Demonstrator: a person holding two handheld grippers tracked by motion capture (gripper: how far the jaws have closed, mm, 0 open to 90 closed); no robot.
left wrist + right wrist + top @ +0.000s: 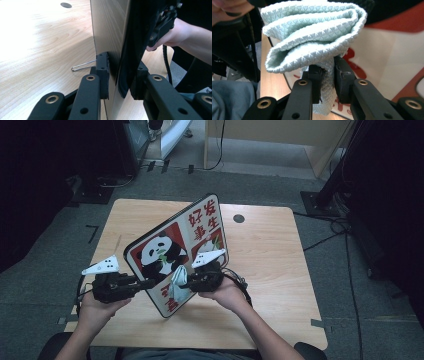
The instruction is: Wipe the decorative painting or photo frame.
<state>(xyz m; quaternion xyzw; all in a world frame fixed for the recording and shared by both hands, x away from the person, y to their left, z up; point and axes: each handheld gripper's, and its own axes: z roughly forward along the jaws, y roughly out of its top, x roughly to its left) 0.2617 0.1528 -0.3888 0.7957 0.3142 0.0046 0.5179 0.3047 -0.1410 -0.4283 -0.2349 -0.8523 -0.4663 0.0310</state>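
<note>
A flat board (175,251) printed with a panda and red characters stands tilted on its lower corner on the wooden table (270,265). My left gripper (145,283) is shut on the board's left edge (120,62); its jaws pinch the board from both sides. My right gripper (184,283) is shut on a bunched pale green cloth (312,37), which it holds against the printed face (392,57) near the lower corner. The cloth (176,281) shows between the two grippers.
A thin wire clip (82,66) lies on the table behind the board. A round cable hole (238,218) sits near the table's far edge. Cables and a stand base (320,200) lie on the grey floor at right.
</note>
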